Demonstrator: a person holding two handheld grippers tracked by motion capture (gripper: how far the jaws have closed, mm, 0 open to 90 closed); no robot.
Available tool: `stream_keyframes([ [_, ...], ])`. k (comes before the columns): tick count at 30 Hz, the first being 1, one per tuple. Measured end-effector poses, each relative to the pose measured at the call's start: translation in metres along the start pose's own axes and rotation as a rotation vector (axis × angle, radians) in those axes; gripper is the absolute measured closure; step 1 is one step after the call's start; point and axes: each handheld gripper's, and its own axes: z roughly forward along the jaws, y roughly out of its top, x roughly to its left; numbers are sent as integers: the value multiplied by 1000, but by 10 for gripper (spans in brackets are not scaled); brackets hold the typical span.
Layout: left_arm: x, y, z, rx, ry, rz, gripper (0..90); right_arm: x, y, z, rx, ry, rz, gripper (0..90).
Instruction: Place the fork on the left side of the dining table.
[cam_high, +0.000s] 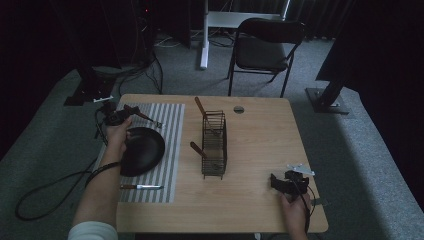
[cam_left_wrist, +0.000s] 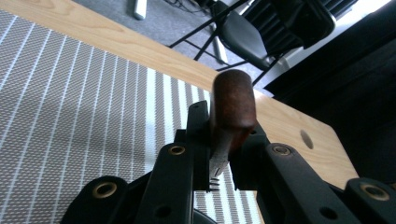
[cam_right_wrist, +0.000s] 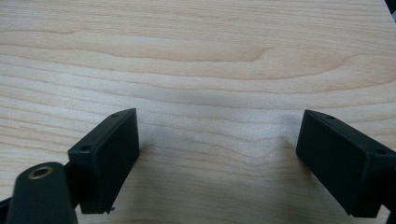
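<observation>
My left gripper (cam_high: 119, 117) hovers over the far left corner of the striped placemat (cam_high: 170, 150) and is shut on a fork (cam_left_wrist: 232, 102) with a dark wooden handle. In the left gripper view the handle rises between the jaws, and the metal tines (cam_left_wrist: 215, 183) show low down between them. A black dish (cam_high: 144, 150) lies on the mat under the person's left hand. My right gripper (cam_high: 281, 183) rests near the table's front right edge. Its jaws stand wide open over bare wood (cam_right_wrist: 217, 140).
A black wire basket (cam_high: 214, 145) stands mid-table with two wooden-handled utensils (cam_high: 200, 106) sticking out of it. A knife (cam_high: 142, 187) lies on the mat's near edge. The tabletop has a round hole (cam_high: 238, 109) at the back. A folding chair (cam_high: 265, 47) stands beyond the table.
</observation>
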Motion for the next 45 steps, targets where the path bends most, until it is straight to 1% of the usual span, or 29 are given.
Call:
stream_keyframes([
  [1, 1, 0, 0, 1, 6, -1, 797, 0, 0, 0, 0, 0, 0, 130],
  [3, 3, -1, 2, 17, 42, -1, 768, 0, 0, 0, 1, -1, 2, 130],
  [4, 5, -1, 3, 32, 57, -8, 672, 0, 0, 0, 1, -2, 3, 130],
  [5, 7, -2, 4, 44, 77, -5, 625, 0, 0, 0, 0, -2, 3, 130],
  [6, 7, -2, 5, 51, 93, 7, 603, 0, 0, 0, 1, -2, 2, 130],
  [7, 8, -3, 6, 60, 124, 34, 568, 0, 0, 0, 1, -2, 3, 130],
  [8, 7, -4, 8, 67, 152, 49, 511, 0, 0, 0, 1, -3, 3, 130],
  [9, 7, -4, 11, 77, 211, 60, 463, 0, 0, 0, 1, -3, 3, 130],
  [10, 7, -4, 13, 93, 244, 61, 431, 0, 0, 0, 1, -3, 3, 130],
  [12, 9, -5, 17, 108, 292, 59, 382, 0, 0, 0, 1, -3, 3, 130],
  [14, 9, -6, 20, 141, 355, 82, 382, 0, 0, 0, 1, -4, 4, 130],
  [15, 9, -7, 22, 139, 392, 95, 382, 0, 0, 0, 0, -4, 3, 130],
  [16, 9, -8, 24, 140, 406, 116, 360, 1, 0, 0, 0, -4, 4, 130],
  [17, 9, -9, 25, 138, 409, 142, 345, 0, 0, 0, 0, -5, 3, 130],
  [19, 9, -11, 28, 156, 411, 182, 306, 1, 0, 0, 0, -5, 4, 130],
  [20, 10, -12, 29, 162, 405, 189, 293, 1, 0, 0, 0, -5, 4, 130],
  [22, 11, -13, 29, 152, 402, 194, 291, 1, 0, -1, 0, -5, 4, 130],
  [23, 11, -13, 29, 155, 401, 191, 292, 1, 0, 0, 0, -5, 4, 130],
  [26, 10, -13, 29, 158, 422, 195, 269, 1, 0, -1, 0, -5, 4, 130],
  [28, 10, -13, 29, 174, 425, 179, 267, 1, 0, -1, 0, -5, 4, 130],
  [30, 12, -13, 30, 185, 430, 138, 266, 1, 0, -1, 0, -5, 4, 130],
  [32, 15, -13, 31, 196, 440, 86, 267, 1, 0, -1, 0, -5, 4, 130],
  [33, 17, -13, 31, 186, 420, 50, 267, 1, 0, -1, 0, -5, 4, 130],
  [35, 18, -13, 30, 159, 407, 15, 266, 1, 0, -1, 0, -5, 4, 130],
  [37, 18, -13, 31, 150, 430, 26, 246, 1, 0, -1, 0, -5, 4, 130],
  [38, 18, -14, 33, 155, 437, 27, 191, 1, 0, -1, 0, -5, 4, 130],
  [41, 19, -14, 34, 168, 462, 50, 191, 1, 0, 0, 0, -5, 4, 130],
  [43, 19, -14, 33, 158, 465, 65, 191, 1, 0, 0, 0, -5, 4, 130],
  [45, 18, -13, 33, 156, 497, 95, 191, 1, 0, 0, 0, -5, 4, 130],
])
